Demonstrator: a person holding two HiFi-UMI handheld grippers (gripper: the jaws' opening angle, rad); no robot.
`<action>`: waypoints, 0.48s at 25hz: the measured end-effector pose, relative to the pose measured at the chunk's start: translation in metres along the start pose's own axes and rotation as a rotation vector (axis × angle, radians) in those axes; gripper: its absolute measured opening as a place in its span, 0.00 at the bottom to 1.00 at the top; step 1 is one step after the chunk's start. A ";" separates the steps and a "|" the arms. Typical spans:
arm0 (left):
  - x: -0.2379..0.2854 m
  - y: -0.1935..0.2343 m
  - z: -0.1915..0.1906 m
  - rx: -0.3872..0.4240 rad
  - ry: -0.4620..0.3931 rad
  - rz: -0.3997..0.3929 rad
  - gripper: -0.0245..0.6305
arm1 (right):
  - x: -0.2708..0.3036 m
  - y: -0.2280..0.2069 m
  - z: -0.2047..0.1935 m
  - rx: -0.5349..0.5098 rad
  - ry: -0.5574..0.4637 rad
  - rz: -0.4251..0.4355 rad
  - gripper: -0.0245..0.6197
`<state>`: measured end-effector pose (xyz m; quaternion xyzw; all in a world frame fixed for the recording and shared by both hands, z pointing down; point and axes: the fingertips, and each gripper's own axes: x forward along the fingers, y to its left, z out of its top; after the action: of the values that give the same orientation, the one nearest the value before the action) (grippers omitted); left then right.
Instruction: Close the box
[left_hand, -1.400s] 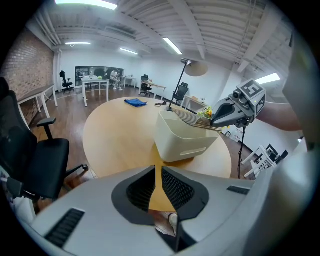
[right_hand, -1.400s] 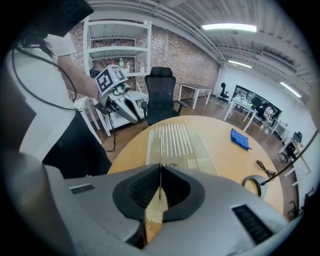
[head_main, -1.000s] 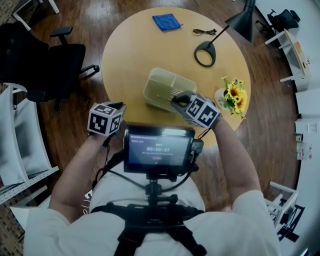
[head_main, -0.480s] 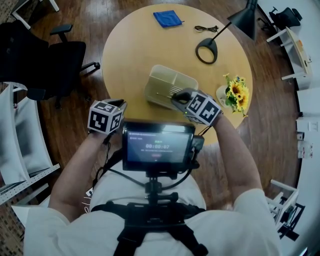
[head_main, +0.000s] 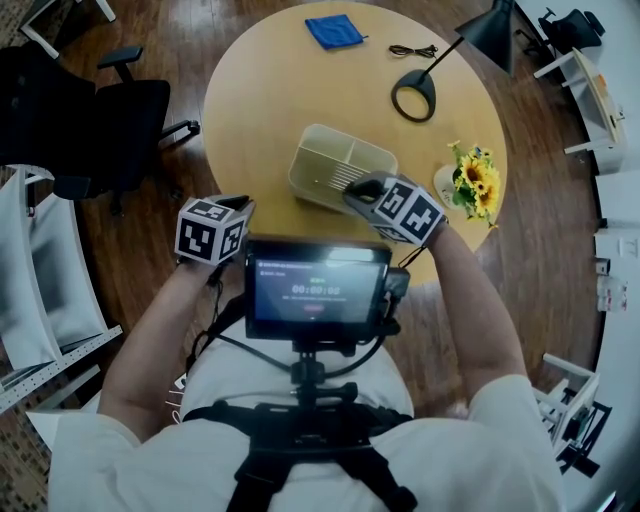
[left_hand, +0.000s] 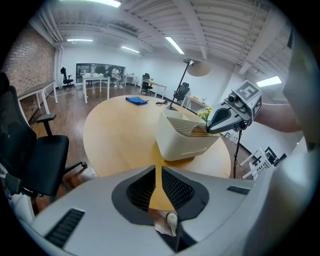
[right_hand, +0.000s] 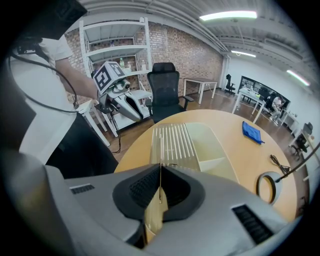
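Observation:
A cream plastic box (head_main: 318, 160) stands on the round wooden table (head_main: 260, 90). A ribbed lid panel (right_hand: 172, 142) lies over its near half, and the far half shows an open compartment. My right gripper (head_main: 350, 196) is shut, with its tip resting on the near edge of the lid (left_hand: 187, 125). It shows as a closed beak (left_hand: 210, 130) in the left gripper view. My left gripper (head_main: 238, 210) hangs off the table's near left edge, apart from the box (left_hand: 185, 142). Its jaws (left_hand: 157, 175) are shut to a slit with nothing between them.
At the far side lie a black desk lamp (head_main: 412, 100), a blue cloth (head_main: 334, 30) and a black cable (head_main: 412, 50). A pot of sunflowers (head_main: 470, 185) stands right of the box. A black office chair (head_main: 100, 110) and white shelving (head_main: 50, 300) are at the left.
Only the head view has shifted slightly. The right gripper stays at the lid's near edge, and the left gripper has not moved.

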<state>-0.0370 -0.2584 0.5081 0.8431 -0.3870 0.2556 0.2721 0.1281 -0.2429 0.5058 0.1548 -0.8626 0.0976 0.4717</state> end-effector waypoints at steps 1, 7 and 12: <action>0.000 0.000 0.000 -0.002 -0.002 -0.002 0.10 | 0.000 0.000 0.000 -0.002 0.002 0.002 0.05; -0.001 -0.002 0.000 -0.002 -0.003 -0.003 0.10 | 0.000 0.001 -0.001 -0.006 0.009 0.003 0.05; -0.001 -0.002 -0.001 -0.002 0.001 -0.005 0.10 | 0.000 0.001 -0.001 -0.007 0.015 0.006 0.05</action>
<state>-0.0357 -0.2560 0.5079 0.8437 -0.3849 0.2550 0.2740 0.1286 -0.2419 0.5068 0.1496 -0.8599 0.0973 0.4782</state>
